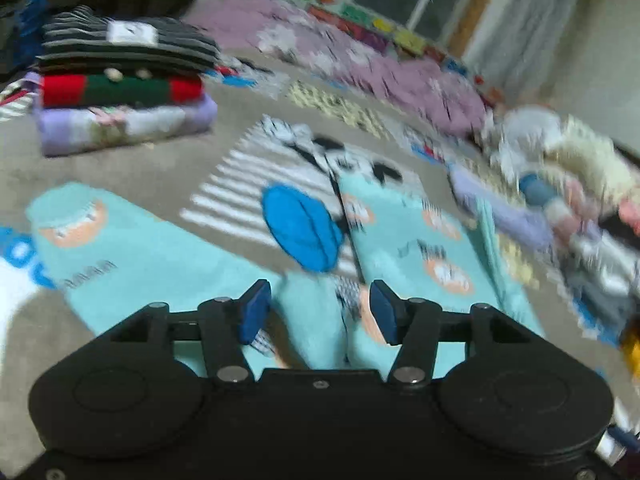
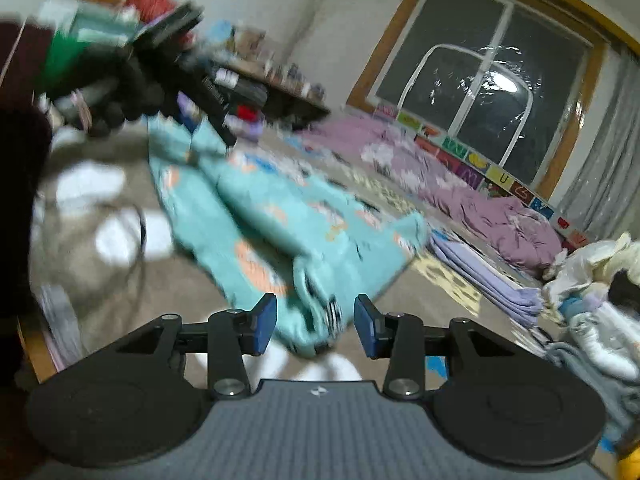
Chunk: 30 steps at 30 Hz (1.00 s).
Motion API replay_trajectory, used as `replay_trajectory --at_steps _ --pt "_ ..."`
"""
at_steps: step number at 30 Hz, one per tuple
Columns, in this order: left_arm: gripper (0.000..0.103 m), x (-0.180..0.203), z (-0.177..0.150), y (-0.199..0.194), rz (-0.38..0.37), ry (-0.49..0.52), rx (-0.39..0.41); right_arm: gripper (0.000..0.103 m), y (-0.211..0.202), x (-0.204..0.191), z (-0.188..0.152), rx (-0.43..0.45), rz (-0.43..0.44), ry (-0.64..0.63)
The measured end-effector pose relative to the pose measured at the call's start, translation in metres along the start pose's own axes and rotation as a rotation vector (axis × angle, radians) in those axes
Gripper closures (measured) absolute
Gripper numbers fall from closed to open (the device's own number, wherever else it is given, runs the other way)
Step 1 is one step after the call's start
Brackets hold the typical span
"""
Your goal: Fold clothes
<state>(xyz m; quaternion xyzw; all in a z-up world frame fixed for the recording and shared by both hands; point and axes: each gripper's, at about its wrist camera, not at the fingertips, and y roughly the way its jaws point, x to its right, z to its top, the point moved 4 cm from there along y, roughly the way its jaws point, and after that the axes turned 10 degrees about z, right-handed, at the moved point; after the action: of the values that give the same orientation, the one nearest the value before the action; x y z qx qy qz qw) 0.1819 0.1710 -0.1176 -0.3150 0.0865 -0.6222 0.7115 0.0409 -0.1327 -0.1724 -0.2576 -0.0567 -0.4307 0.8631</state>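
My left tongs (image 1: 318, 312) and right tongs (image 2: 315, 322) both gape over the turquoise printed pajamas (image 1: 160, 256), spread on the carpet beside the folded stack (image 1: 120, 92); I should pinch matching hem corners squarely before lifting.

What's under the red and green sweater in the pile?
Under the red and green sweater lies a folded lilac garment, resting on the grey carpet. Whether anything else hides between or beneath them cannot be seen. Striped dark clothes sit on top.

A dark window (image 2: 480, 76) stood in the far wall. Below the window lay a row of colourful foam letter tiles (image 2: 472, 160), and a grey curtain (image 2: 600, 152) hung beside it.
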Motion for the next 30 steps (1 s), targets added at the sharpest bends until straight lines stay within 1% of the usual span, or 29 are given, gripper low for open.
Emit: replay_trajectory --at_steps 3,5,6,7,8,10,11,13,15,17,20,22,23,26,30 --pt "0.051 0.011 0.01 -0.015 -0.022 0.016 0.054 0.06 0.0 0.006 0.007 0.072 0.031 0.059" --pt "0.051 0.025 0.014 -0.022 -0.05 0.044 0.075 0.057 0.001 0.01 0.011 0.116 0.054 0.098" --pt "0.051 0.039 0.013 -0.023 -0.071 0.08 0.069 0.055 0.013 0.011 0.008 0.075 0.087 0.122" --pt "0.051 0.054 0.011 -0.023 -0.094 0.12 0.06 0.052 0.024 0.013 0.0 0.004 0.136 0.158" --pt "0.051 0.069 0.009 -0.023 -0.117 0.16 0.051 0.05 0.032 0.01 -0.008 -0.045 0.181 0.178" --pt "0.051 0.102 0.006 -0.021 -0.159 0.251 0.036 0.049 0.03 0.007 -0.011 -0.032 0.182 0.16" --pt "0.058 0.122 0.005 -0.019 -0.178 0.308 0.03 0.049 0.028 0.007 -0.01 -0.032 0.185 0.157" --pt "0.068 0.161 0.004 -0.01 -0.193 0.419 0.027 0.048 0.026 0.011 -0.013 -0.014 0.199 0.188" --pt "0.07 0.2 0.009 0.008 -0.216 0.511 0.011 0.045 0.025 0.01 -0.013 -0.01 0.201 0.177" --pt "0.073 0.234 0.012 0.03 -0.233 0.581 -0.009 0.043 0.024 0.009 -0.012 -0.004 0.209 0.182" --pt "0.078 0.272 0.015 0.07 -0.226 0.663 -0.049 0.041 0.025 0.014 -0.011 0.007 0.23 0.206" --pt "0.082 0.29 0.013 0.096 -0.211 0.708 -0.078 0.039 0.025 0.014 -0.01 0.012 0.244 0.222" --pt "0.082 0.295 0.012 0.107 -0.201 0.718 -0.09 0.039 0.025 0.013 -0.01 0.014 0.246 0.223" --pt "0.084 0.303 0.012 0.14 -0.163 0.71 -0.129 0.038 0.025 0.015 -0.01 0.02 0.263 0.241" --pt "0.085 0.305 0.012 0.174 -0.12 0.7 -0.17 0.037 0.025 0.016 -0.011 0.023 0.283 0.255"
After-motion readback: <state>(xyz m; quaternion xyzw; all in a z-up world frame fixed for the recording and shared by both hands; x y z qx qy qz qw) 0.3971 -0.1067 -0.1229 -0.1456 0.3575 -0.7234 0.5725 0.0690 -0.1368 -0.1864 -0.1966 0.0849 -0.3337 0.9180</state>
